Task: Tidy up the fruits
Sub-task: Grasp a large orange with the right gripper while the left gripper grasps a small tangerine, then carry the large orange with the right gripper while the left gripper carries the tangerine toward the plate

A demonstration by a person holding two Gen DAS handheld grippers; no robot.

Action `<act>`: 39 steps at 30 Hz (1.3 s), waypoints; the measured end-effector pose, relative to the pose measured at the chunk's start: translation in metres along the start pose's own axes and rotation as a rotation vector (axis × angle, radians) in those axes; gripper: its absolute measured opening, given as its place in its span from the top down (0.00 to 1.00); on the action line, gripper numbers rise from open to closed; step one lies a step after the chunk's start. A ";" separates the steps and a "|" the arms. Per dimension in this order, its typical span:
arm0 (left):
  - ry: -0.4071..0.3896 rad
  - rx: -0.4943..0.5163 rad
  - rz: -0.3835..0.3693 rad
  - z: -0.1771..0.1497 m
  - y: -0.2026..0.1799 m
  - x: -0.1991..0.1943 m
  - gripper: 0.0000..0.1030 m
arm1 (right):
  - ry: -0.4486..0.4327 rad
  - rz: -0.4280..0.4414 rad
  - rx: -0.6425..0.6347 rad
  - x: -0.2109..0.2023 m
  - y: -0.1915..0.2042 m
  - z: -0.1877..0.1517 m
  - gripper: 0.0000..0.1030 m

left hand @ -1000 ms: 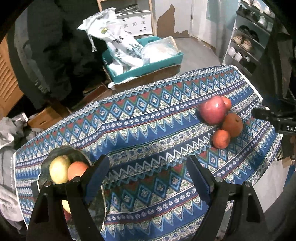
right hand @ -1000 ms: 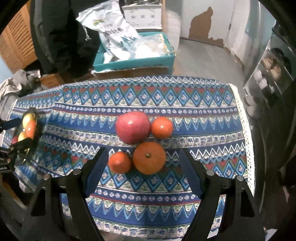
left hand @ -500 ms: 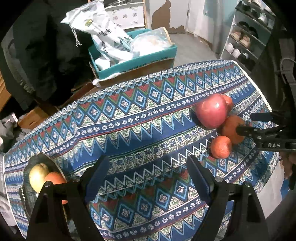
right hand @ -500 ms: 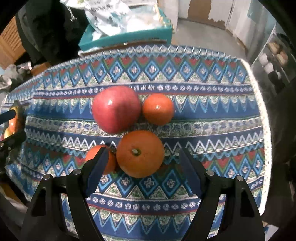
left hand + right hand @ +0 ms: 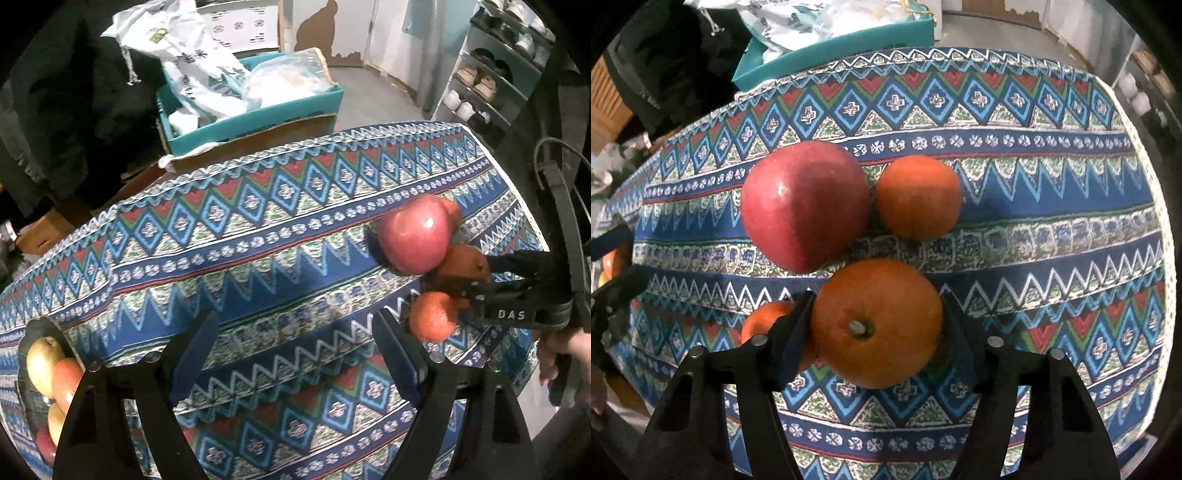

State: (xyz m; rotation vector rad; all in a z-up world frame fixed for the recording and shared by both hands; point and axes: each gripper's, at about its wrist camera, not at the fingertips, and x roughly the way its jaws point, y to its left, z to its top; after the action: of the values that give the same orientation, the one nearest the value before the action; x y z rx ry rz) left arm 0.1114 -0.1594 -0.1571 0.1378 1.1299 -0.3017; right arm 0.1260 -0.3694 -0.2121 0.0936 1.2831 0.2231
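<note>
Partly done, by my reading: a dark bowl (image 5: 27,334) at the table's (image 5: 258,236) left end already holds several fruits, a yellowish pear (image 5: 41,360) and orange and red pieces among them; four remain clustered near the right end. These are a glossy red apple (image 5: 803,205), a small orange (image 5: 918,197) just beside it, a second small orange (image 5: 764,325), and a large orange (image 5: 877,323) with its stem scar facing the camera. The right hand-held gripper (image 5: 877,325) brackets that large orange, jaws wide, the left finger at its skin, not yet clamped; the left hand-held gripper (image 5: 291,350) hovers over the patterned cloth, jaws wide, holding nothing.
</note>
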 end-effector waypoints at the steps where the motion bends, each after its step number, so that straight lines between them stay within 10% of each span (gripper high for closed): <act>1: 0.000 0.006 -0.007 0.001 -0.004 0.001 0.16 | -0.005 0.000 0.004 -0.001 -0.001 -0.001 0.36; 32: 0.102 0.147 -0.158 -0.004 -0.102 0.060 0.17 | -0.103 -0.083 0.158 -0.062 -0.058 -0.029 0.36; 39: 0.144 0.162 -0.182 -0.006 -0.104 0.069 0.45 | -0.101 -0.082 0.149 -0.061 -0.055 -0.032 0.36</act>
State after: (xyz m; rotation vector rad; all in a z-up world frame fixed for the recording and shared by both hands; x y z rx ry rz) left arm 0.1011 -0.2681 -0.2179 0.2028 1.2626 -0.5533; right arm 0.0856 -0.4378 -0.1740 0.1777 1.1987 0.0516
